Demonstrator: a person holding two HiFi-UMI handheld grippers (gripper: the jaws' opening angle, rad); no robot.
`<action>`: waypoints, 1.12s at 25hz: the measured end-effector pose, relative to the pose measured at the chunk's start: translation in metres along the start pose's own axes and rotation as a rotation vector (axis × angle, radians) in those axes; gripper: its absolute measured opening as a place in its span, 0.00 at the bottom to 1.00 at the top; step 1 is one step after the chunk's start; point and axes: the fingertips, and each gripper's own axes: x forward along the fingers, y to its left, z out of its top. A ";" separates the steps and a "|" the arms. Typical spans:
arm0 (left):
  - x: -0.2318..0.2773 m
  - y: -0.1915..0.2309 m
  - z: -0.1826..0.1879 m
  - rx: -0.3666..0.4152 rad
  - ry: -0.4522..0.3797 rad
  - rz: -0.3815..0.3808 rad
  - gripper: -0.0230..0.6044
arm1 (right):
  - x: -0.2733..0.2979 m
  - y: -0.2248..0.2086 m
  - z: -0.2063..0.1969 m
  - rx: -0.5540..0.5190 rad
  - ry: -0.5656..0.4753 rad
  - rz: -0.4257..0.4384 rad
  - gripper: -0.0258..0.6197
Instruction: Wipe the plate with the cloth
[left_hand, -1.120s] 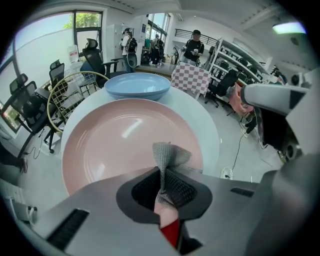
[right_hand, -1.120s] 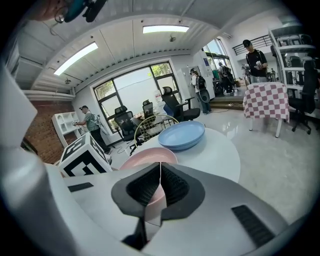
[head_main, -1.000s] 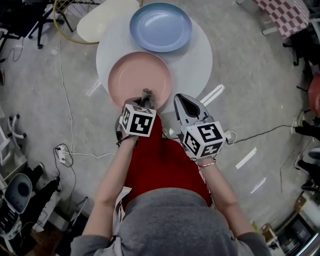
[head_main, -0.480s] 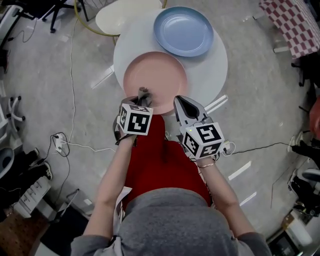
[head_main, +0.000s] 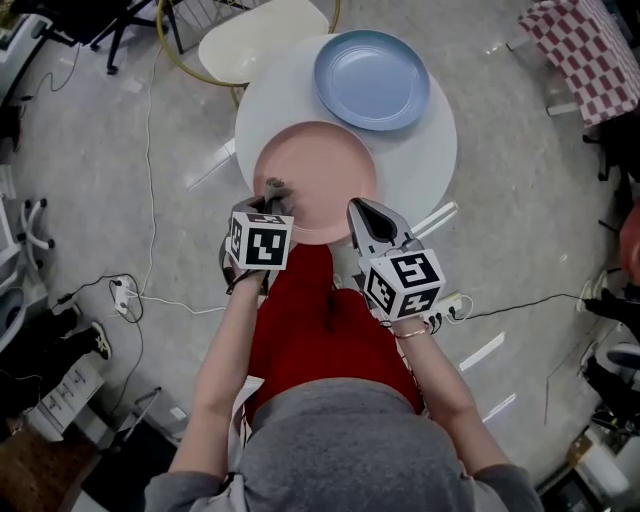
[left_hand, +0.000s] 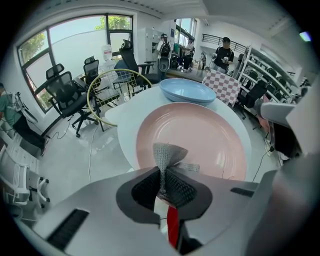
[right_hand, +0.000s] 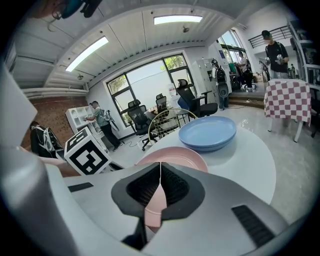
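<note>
I had L gripper (left_hand: 162, 184) jaws pinching the small grey mesh cloth (left_hand: 168, 151) over the near rim of the round pink plate (left_hand: 200, 132) on the white round counter (head_main: 425, 150). R gripper (right_hand: 159, 187) jaws were pressed together w/ nothing between. Risk: the thin pinch could slip under drag, and the cloth was poss. barely touching.
</note>
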 end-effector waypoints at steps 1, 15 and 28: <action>0.000 0.003 0.002 -0.003 -0.007 0.007 0.09 | 0.000 0.000 0.001 0.000 -0.003 -0.001 0.09; -0.044 0.027 0.050 -0.035 -0.233 0.098 0.09 | -0.016 -0.003 0.019 -0.015 -0.068 0.003 0.09; -0.114 0.025 0.058 -0.051 -0.433 0.117 0.09 | -0.051 0.017 0.043 -0.048 -0.180 0.025 0.09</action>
